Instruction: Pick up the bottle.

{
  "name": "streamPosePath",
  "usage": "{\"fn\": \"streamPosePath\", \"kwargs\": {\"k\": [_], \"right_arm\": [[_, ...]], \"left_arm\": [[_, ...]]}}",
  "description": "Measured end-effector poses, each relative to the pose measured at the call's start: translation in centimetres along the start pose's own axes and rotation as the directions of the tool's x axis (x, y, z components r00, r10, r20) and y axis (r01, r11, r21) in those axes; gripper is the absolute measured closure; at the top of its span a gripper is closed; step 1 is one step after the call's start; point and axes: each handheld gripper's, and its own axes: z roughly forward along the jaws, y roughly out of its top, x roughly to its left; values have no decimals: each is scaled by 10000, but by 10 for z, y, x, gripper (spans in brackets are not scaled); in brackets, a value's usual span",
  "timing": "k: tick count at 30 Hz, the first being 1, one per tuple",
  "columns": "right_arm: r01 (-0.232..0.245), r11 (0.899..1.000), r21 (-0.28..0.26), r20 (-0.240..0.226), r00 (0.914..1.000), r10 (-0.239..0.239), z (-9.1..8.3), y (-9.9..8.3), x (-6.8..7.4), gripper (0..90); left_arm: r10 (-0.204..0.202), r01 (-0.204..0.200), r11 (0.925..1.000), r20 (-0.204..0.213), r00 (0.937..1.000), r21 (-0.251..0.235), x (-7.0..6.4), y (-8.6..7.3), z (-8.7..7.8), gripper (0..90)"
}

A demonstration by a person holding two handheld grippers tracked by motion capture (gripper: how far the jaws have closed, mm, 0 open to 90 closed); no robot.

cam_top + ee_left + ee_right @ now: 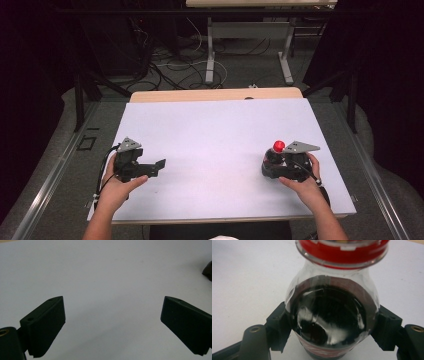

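A white table top (215, 150) took up most of the high view, with a strip of bare wood (215, 94) showing along its far edge. Beyond it lay a grey floor with a tangle of cables (170, 70) and the legs of a second table (247, 50).

The person's forearms came in from the near edge, one hand (116, 187) on the left and one hand (306, 182) on the right, well apart from each other. The left gripper (159, 166) lay low over the white surface near the left side, its jaws pointing toward the middle of the table. In the left gripper view its two black jaws stood wide apart, and between them there was bare white surface. A small dark shape (208, 270) sat at the right edge of that view, too little of it in frame to tell what it was.

The right gripper (270, 167) was near the right side of the table, and it was clamped on a bottle (274, 159). In the right gripper view the bottle (332, 315) stood upright between the two jaws, which pressed against its rounded clear shoulder from either side. It held a dark drink, with a band of red label just visible at its lower part. The smallest piece was its red cap (278, 146), which rose above the jaws and sat just beside the grey plate on top of the gripper.
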Motion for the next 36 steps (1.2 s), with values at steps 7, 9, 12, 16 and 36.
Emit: {"fn": "streamPosePath", "kwargs": {"k": [7, 9, 12, 16, 36], "right_arm": [[-30, 10000, -6, 57, 10000, 30, -1, 0, 2, 287], [-46, 10000, -2, 63, 10000, 46, -1, 1, 2, 289], [-142, 9999, -50, 124, 9998, 143, -1, 0, 1, 289], [-368, 9993, -64, 116, 9993, 368, -2, 0, 2, 290], [519, 9987, -5, -371, 9980, -519, -2, 13, 26, 292]], "left_arm": [[57, -57, 10000, 26, 10000, 18, 0, 0, 0, 63], [58, -58, 10000, 23, 10000, 27, 0, 0, 0, 64], [-41, 41, 10000, 32, 10000, -32, -1, 0, 1, 64], [0, 0, 10000, 41, 10000, -40, -1, -1, 2, 64], [64, -58, 9997, 299, 9995, -223, -7, 2, 3, 68]]}}
